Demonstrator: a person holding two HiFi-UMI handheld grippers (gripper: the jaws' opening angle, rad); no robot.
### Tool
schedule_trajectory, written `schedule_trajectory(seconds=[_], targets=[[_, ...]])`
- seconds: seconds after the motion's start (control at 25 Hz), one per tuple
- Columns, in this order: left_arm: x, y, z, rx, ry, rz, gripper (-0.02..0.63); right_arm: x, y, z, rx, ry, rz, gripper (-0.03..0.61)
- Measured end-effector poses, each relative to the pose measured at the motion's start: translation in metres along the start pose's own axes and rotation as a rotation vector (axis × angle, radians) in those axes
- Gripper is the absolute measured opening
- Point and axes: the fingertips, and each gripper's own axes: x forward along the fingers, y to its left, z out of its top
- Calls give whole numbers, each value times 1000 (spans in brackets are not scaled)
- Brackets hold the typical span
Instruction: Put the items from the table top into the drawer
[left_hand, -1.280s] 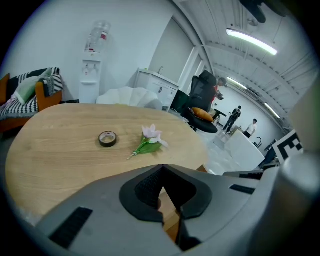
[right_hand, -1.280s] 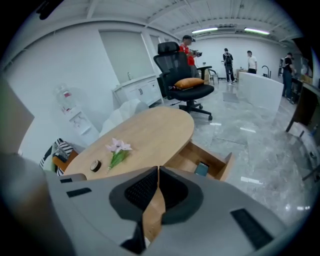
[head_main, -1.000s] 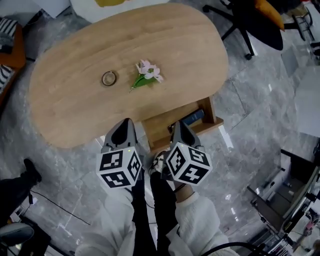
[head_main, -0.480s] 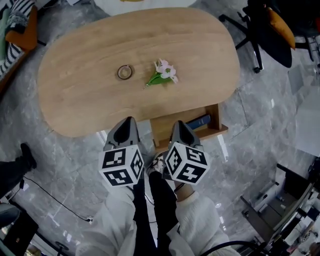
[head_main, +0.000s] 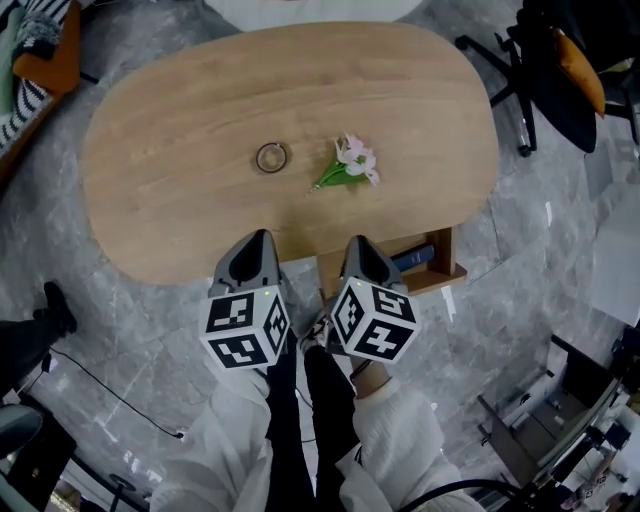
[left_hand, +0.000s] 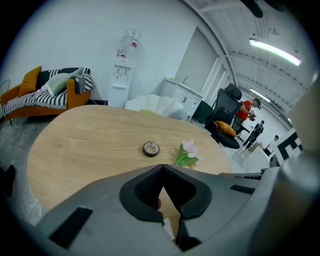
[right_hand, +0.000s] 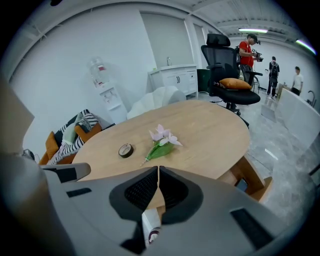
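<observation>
In the head view, you held the left tongs (head_main: 256, 245) and the right tongs (head_main: 358, 248) side by side at the near edge of the bench (head_main: 180, 200), both short of the goods. The tape roll (head_main: 271, 157) lay near the bench's middle. The flower sprig (head_main: 350, 165) lay just to its right, not touching it. Neither was in the drawer (head_main: 445, 272), which stood pulled out under the near right edge, ready to receive them.

In the left gripper view, your left tongs (left_hand: 161, 167) were clenched tip to tip on nothing, aimed over the bench toward the tape roll (left_hand: 151, 148).

In the right gripper view, your right tongs (right_hand: 158, 170) were pinched together too, and empty. The flower sprig (right_hand: 161, 141) lay almost straight ahead, so it looked like that hand's likely pick. The drawer (right_hand: 252, 180) sat off to the right. You would have needed to part the jaws before either pick.
</observation>
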Motion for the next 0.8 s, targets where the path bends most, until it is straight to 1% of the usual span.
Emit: schedule_trajectory(seconds=[0.28, 0.4, 0.6, 0.64, 0.72, 0.8], targets=[[27, 31, 25, 12, 34, 6, -6, 41, 26, 19, 42, 24, 13, 69], [38, 43, 29, 13, 53, 5, -6, 57, 31, 20, 55, 47, -4, 69], [58, 58, 29, 8, 82, -3, -5, 83, 43, 18, 68, 82, -8, 72], [60, 60, 28, 6, 88, -6, -6, 87, 44, 17, 68, 90, -11, 77], [64, 62, 25, 4, 99, -11, -6, 94, 46, 14, 76, 105, -16, 114], [67, 65, 22, 9, 109, -17, -6, 99, 47, 12, 97, 115, -23, 126]])
